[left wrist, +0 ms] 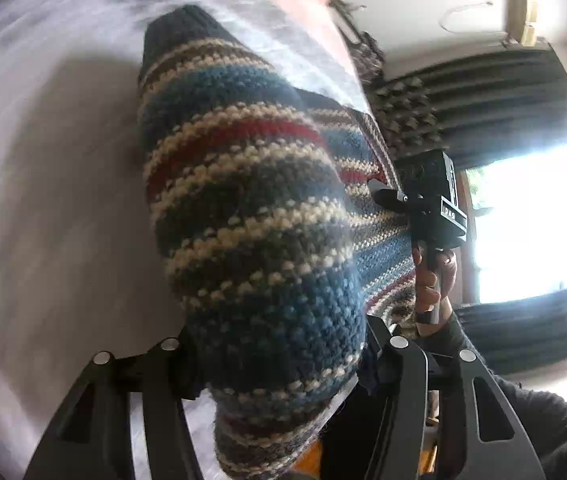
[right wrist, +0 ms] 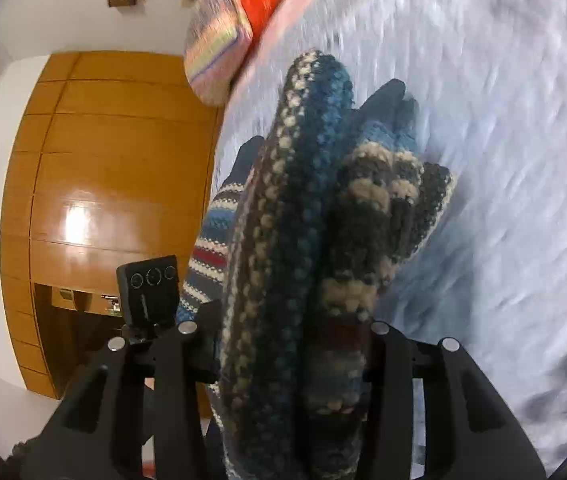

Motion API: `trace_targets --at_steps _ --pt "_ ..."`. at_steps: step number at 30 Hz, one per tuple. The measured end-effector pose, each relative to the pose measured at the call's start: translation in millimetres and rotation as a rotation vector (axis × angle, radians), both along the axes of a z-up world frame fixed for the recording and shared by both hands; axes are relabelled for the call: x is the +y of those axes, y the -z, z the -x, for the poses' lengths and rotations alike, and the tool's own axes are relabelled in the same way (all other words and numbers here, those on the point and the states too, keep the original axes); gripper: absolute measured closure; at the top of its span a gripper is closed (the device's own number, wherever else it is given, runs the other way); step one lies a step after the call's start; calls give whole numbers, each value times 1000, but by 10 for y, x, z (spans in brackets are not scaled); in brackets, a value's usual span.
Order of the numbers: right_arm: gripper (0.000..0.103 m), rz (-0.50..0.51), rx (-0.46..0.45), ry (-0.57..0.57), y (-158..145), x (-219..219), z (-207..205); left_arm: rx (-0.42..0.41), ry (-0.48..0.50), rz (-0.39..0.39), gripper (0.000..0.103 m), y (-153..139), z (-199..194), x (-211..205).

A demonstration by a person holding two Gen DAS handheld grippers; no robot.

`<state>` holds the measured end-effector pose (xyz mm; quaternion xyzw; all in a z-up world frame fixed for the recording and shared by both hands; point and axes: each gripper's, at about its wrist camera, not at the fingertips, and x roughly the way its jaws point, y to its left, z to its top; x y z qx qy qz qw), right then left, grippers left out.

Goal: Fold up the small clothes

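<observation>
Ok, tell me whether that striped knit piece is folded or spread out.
Bunched, not spread: the striped knit garment hangs in thick doubled layers between both grippers, lifted off the white sheet. Whether it is neatly folded, cannot tell.

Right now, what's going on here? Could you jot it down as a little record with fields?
garment: striped knit sweater, blue, beige, grey and red bands
state: lifted and bunched, held between both grippers
left gripper: shut on the sweater
right gripper: shut on the sweater
surface: light grey bedsheet
other items: folded colourful knitwear at the bed's edge
background: wooden wardrobe
sharpness: motion blur on the sheet
</observation>
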<state>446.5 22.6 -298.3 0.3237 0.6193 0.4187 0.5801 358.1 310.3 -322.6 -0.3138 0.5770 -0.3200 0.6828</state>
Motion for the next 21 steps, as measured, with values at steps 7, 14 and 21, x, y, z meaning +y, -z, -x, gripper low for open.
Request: trace_targets --at_steps 7,14,21 --pt "28 285 -42 37 -18 83 349 57 -223 -99 30 281 429 658" --pt "63 303 -165 -26 -659 -127 1154 -104 -264 239 31 -41 886 891" --pt "99 416 -150 -16 -411 -113 1313 54 -215 229 43 398 850 443"
